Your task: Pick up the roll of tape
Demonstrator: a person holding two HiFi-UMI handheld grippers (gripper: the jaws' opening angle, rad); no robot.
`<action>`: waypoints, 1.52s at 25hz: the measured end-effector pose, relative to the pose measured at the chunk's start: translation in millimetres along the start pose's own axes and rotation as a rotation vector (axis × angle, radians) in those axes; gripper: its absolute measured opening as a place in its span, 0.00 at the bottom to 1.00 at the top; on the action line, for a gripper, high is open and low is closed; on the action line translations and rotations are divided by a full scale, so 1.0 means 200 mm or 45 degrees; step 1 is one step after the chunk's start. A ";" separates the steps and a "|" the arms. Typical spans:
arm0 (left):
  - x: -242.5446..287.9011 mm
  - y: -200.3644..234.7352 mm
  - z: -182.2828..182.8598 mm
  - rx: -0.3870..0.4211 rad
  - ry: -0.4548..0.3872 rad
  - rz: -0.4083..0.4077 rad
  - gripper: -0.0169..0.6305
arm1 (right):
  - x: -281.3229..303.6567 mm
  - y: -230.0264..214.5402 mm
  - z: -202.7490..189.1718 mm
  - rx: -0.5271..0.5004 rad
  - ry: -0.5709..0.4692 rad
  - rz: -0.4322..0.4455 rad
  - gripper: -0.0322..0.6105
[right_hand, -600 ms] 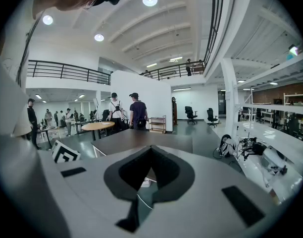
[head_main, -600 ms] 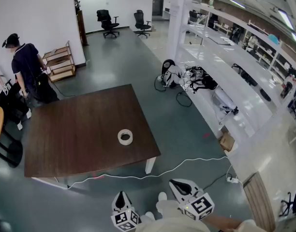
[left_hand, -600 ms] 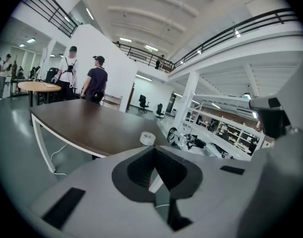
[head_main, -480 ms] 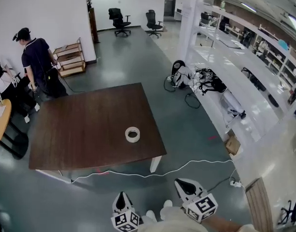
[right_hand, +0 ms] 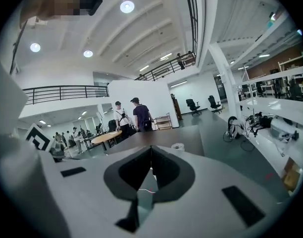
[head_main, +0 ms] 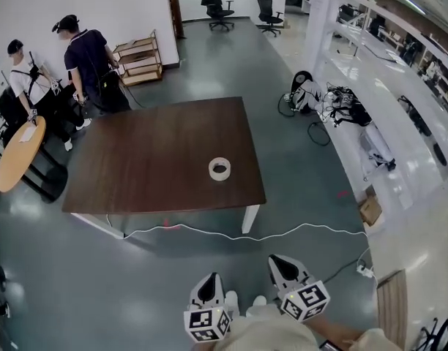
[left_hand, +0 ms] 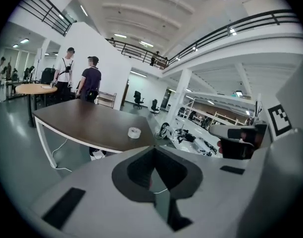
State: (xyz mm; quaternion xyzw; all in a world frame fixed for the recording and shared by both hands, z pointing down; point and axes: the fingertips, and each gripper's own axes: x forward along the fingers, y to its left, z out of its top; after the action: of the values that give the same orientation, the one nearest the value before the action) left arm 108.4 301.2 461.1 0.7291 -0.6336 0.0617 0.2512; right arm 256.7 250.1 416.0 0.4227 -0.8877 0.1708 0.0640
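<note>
A white roll of tape (head_main: pixel 219 169) lies flat on the dark brown table (head_main: pixel 136 174), close to its near right corner. It also shows small in the left gripper view (left_hand: pixel 134 132) and in the right gripper view (right_hand: pixel 177 146). Both grippers sit at the bottom of the head view, well short of the table and over the floor. My left gripper (head_main: pixel 209 278) has its jaw tips together with nothing between them (left_hand: pixel 154 148). My right gripper (head_main: pixel 278 261) is shut and empty too (right_hand: pixel 151 148).
A white cable (head_main: pixel 209 232) runs across the floor between me and the table. Two people (head_main: pixel 85 57) stand past the table's far left corner, beside a round wooden table (head_main: pixel 19 156). White shelving (head_main: pixel 400 123) with gear lines the right side.
The head view has swung: the table and tape now sit higher and further right in the picture, and a second person has come into view. Both grippers stay low and shut.
</note>
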 end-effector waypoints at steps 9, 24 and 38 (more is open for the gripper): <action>-0.06 -0.32 0.01 0.097 0.021 0.012 0.03 | -0.24 -0.17 -0.15 0.002 0.043 -0.005 0.06; 0.03 -0.40 0.08 0.065 -0.033 0.130 0.03 | -0.25 -0.30 -0.12 -0.014 0.025 0.114 0.06; 0.69 0.12 0.41 -0.001 0.027 0.044 0.04 | 0.61 -0.31 0.04 -0.079 0.123 0.113 0.06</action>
State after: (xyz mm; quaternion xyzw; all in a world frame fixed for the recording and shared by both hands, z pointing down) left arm 93.1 139.6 452.4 0.7172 -0.6436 0.0733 0.2571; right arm 227.0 122.2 456.5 0.3720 -0.9063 0.1663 0.1121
